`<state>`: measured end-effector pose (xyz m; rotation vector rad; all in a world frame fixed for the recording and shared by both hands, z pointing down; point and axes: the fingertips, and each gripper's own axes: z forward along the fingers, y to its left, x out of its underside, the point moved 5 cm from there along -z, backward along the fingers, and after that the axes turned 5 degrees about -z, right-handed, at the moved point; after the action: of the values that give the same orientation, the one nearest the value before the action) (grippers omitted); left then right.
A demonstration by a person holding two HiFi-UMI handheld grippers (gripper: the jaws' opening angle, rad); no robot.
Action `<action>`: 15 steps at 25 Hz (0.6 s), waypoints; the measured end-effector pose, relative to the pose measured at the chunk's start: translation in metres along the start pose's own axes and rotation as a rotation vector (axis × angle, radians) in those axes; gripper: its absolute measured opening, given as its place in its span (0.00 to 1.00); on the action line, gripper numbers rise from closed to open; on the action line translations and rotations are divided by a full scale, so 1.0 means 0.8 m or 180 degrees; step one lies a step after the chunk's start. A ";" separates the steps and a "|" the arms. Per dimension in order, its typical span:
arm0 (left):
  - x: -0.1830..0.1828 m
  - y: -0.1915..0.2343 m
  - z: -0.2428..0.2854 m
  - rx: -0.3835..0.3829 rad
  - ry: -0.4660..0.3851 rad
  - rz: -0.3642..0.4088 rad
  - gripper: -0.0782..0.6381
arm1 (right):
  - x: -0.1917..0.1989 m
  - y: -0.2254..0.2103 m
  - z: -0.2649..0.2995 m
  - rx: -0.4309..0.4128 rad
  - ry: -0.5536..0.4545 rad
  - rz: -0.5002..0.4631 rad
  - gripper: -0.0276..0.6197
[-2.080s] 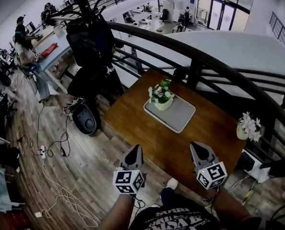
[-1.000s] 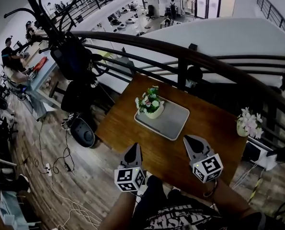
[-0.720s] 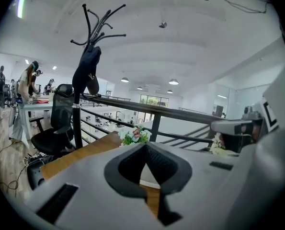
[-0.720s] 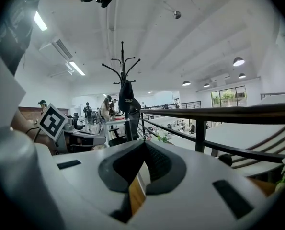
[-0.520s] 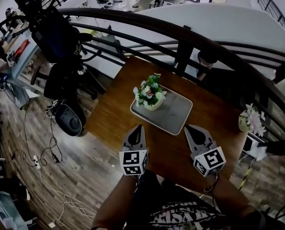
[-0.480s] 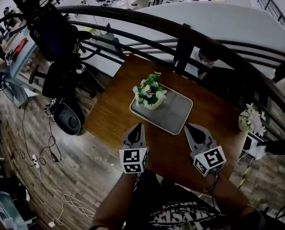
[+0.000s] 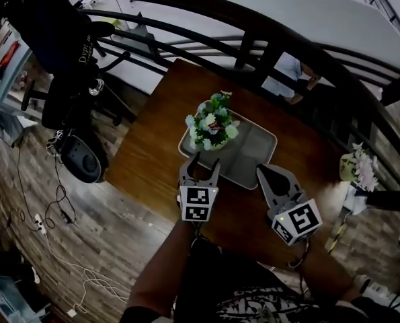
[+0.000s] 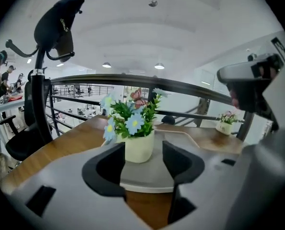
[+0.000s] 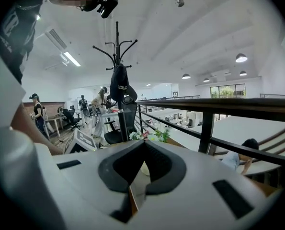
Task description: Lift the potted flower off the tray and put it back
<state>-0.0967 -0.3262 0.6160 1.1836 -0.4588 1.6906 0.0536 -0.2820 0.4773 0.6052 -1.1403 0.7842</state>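
The potted flower [image 7: 211,128], a cream pot with blue, white and pink blooms, stands on the left end of the grey tray [image 7: 250,155] on the brown table. My left gripper [image 7: 200,167] is at the tray's near edge. Its jaws are opening with nothing between them. In the left gripper view the potted flower [image 8: 138,145] stands upright just ahead of the left gripper [image 8: 142,158], framed by its fingers. My right gripper [image 7: 268,175] is shut and empty at the tray's near right edge. In the right gripper view the blooms [image 9: 154,136] show past its closed tips.
A second pot of white flowers [image 7: 362,170] stands at the table's right edge. A dark railing [image 7: 267,25] curves behind the table. A coat rack with a black bag [image 7: 58,32] stands to the left, with cables on the wooden floor [image 7: 45,207].
Both grippers have come forward and down to the tray's near edge. The left gripper's jaws, shut before, now stand apart. The right gripper stays shut.
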 end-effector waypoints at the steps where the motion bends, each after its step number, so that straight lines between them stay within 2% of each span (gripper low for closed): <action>1: 0.007 0.001 0.011 0.0033 0.0027 0.0028 0.45 | 0.000 0.000 0.003 -0.0005 0.0016 -0.0013 0.03; 8: 0.015 0.020 0.061 0.0050 0.0067 0.0255 0.64 | 0.012 0.001 0.013 0.0003 0.0118 -0.0001 0.03; 15: -0.001 0.026 0.098 0.0179 0.0125 0.0493 0.71 | 0.015 0.002 0.026 0.0014 0.0130 0.0060 0.03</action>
<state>-0.0764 -0.3940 0.6555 1.1783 -0.4919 1.8669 0.0436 -0.2942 0.4948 0.5805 -1.1085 0.8121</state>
